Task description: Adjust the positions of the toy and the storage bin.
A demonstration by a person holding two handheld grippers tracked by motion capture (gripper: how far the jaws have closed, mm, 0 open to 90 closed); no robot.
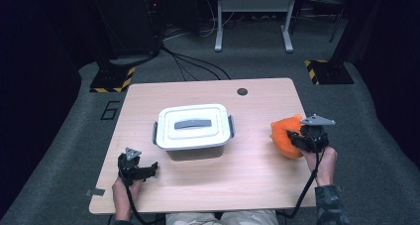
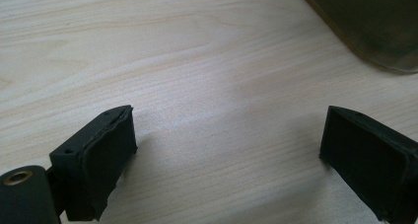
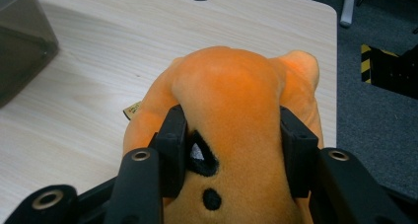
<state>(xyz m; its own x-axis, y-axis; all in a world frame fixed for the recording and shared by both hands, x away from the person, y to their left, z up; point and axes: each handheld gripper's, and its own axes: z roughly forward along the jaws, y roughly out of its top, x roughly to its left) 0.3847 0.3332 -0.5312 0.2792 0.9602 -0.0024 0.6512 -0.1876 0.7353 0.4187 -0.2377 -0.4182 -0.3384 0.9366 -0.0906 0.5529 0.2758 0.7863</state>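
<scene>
- The right gripper (image 1: 297,138) is clamped on an orange plush toy (image 1: 286,136); in the right gripper view its two black jaws press into the toy's soft sides and dent the fabric beside a stitched black eye (image 3: 201,160).
- The plush toy sits at the right edge of the wooden table (image 1: 208,185), near the person's side. Whether it is lifted clear of the tabletop or resting on it cannot be told.
- The white lidded storage box (image 1: 193,127) stands at the middle of the table, to the left of the toy as the high view shows it, well apart from it. Its long axis runs across the table, left to right.
- The lid is on, with its grey handle (image 1: 192,124) flat on top and side clips at both ends, so whatever is inside the box is hidden.
- The left gripper (image 1: 143,171) hovers low over bare tabletop near the box's front left corner, jaws wide apart with nothing between them.
- Judging from this layout, the left gripper is the nearer one to the box, so opening the lid would likely fall to it before the toy can go in.
</scene>
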